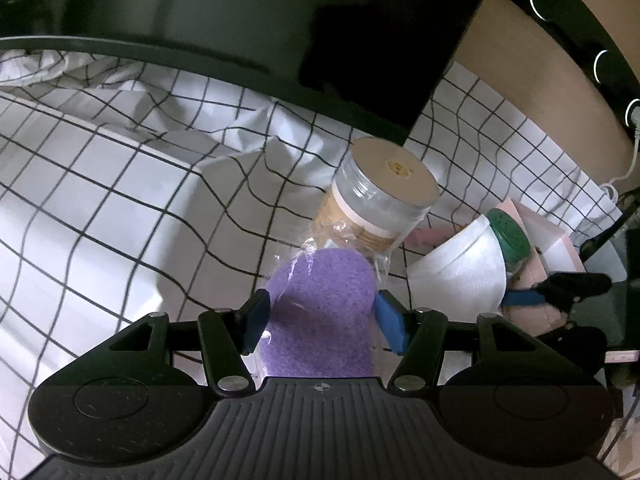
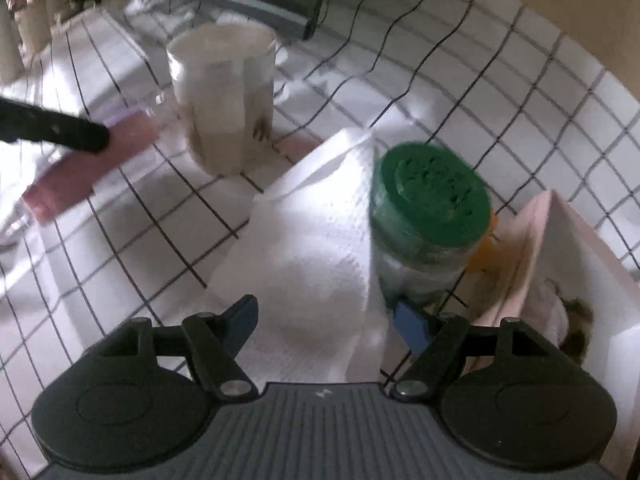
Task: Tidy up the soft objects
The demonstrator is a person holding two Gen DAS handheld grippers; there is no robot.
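Right now the purple oval sponge in a clear plastic wrapper (image 1: 320,308) sits pinched between the blue-padded fingers of the left gripper (image 1: 320,322), lifted just above the counter covered by a white cloth with a black grid (image 1: 120,208). Its long axis runs straight away from the camera, rounded end pointing toward a clear plastic jar with a tan lid (image 1: 380,196) close ahead. The step in hand looks like carrying the sponge to its place; next it needs a clear spot and a gentle release.

Further right, the right gripper (image 2: 324,320) has its fingers spread around, not clamping, a folded white paper towel (image 2: 316,248). Just beside the towel stands a glass shaker jar with a green perforated lid (image 2: 428,216).
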